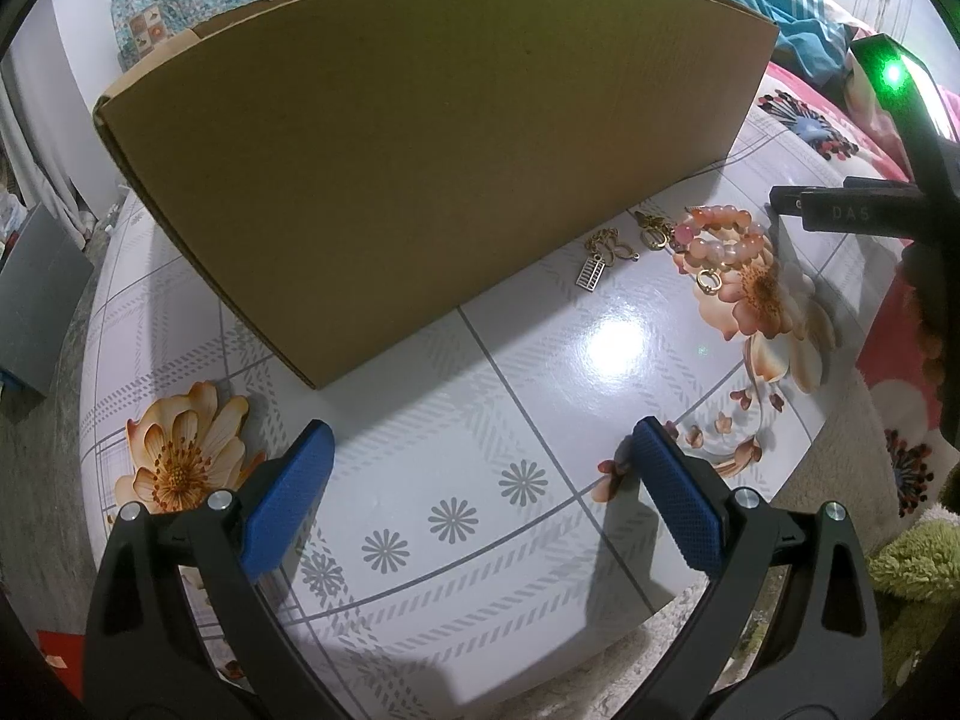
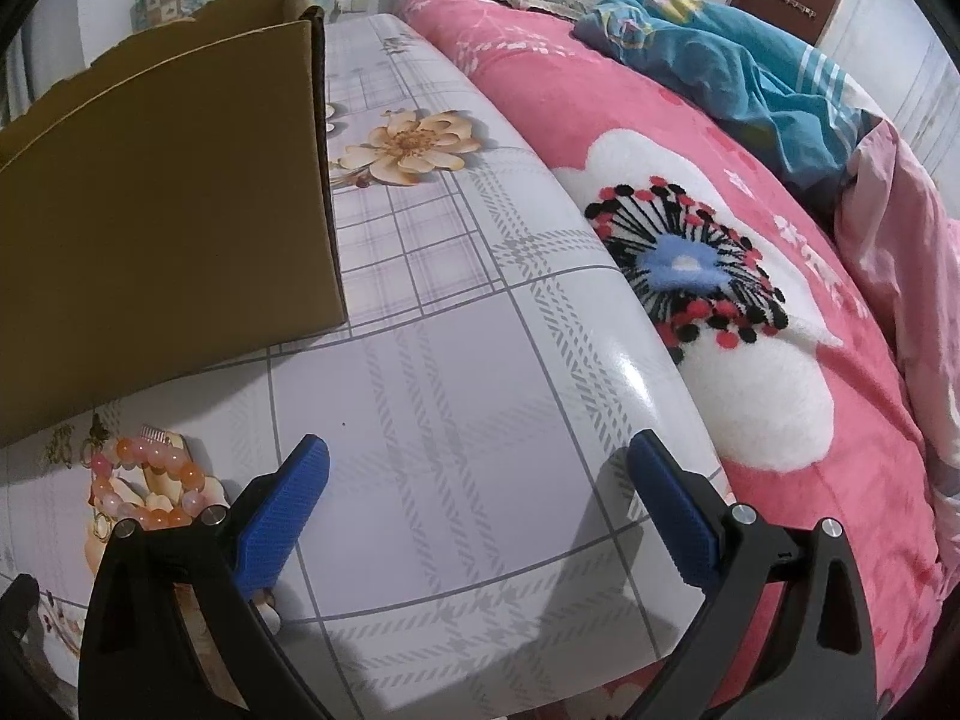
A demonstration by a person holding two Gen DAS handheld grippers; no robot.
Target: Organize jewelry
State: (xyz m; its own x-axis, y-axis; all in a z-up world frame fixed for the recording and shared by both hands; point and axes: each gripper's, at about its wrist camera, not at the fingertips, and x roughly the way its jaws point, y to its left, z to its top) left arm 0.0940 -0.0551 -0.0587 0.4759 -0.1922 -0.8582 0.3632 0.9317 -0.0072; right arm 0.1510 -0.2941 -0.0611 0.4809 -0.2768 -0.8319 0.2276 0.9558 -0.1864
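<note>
A pink and orange bead bracelet [image 1: 723, 240] lies on the flowered table [image 1: 480, 420] next to small gold charms and a chain [image 1: 606, 255], just in front of a brown cardboard box [image 1: 420, 150]. My left gripper [image 1: 480, 450] is open and empty, hovering over the table well short of the jewelry. My right gripper [image 2: 477, 468] is open and empty; the bracelet [image 2: 150, 480] lies to its left, beside its left finger. The box [image 2: 162, 228] stands to the far left in the right wrist view. The other gripper's body [image 1: 870, 210] shows at the right edge of the left wrist view.
A pink flowered blanket [image 2: 720, 240] and blue bedding [image 2: 720, 60] lie along the table's right edge. A green plush item [image 1: 918, 570] sits at the lower right. A grey carpet [image 1: 36, 480] is left of the table.
</note>
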